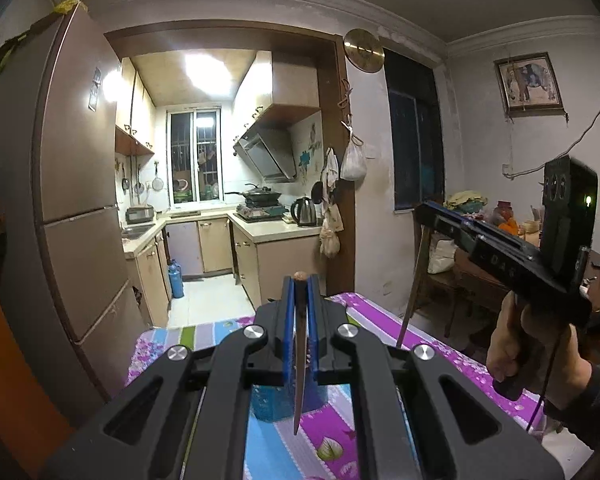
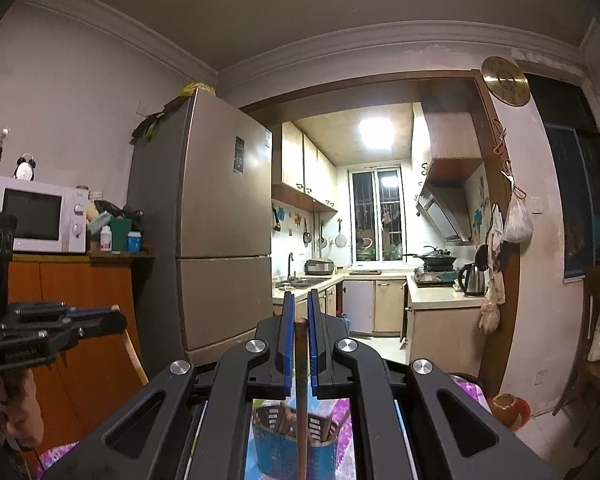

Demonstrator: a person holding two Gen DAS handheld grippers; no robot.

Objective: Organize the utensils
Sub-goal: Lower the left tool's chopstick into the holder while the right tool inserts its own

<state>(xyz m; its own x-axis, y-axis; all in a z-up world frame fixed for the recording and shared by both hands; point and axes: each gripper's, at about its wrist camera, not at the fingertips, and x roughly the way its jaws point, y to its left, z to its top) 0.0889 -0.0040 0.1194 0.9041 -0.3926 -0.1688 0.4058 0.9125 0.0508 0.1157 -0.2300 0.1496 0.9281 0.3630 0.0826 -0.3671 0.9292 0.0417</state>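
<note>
I keep both grippers, left gripper (image 1: 300, 284) and right gripper (image 2: 300, 300), clenched near each chopstick's (image 1: 299, 360) butt; the sticks are light, rigid, slippery, hanging lower-centre above the blue holder (image 2: 292, 436).

The left claw (image 1: 301, 280) is black with blue pads, and so is the right claw (image 2: 301, 300). Each grips a brown wooden chopstick (image 1: 300, 360), the other chopstick (image 2: 301, 400) plain brown too. The utensil holder (image 2: 292, 440) is blue with slotted openings. The tablecloth (image 1: 440, 344) on the table is magenta, floral, with blue and green stripes.
</note>
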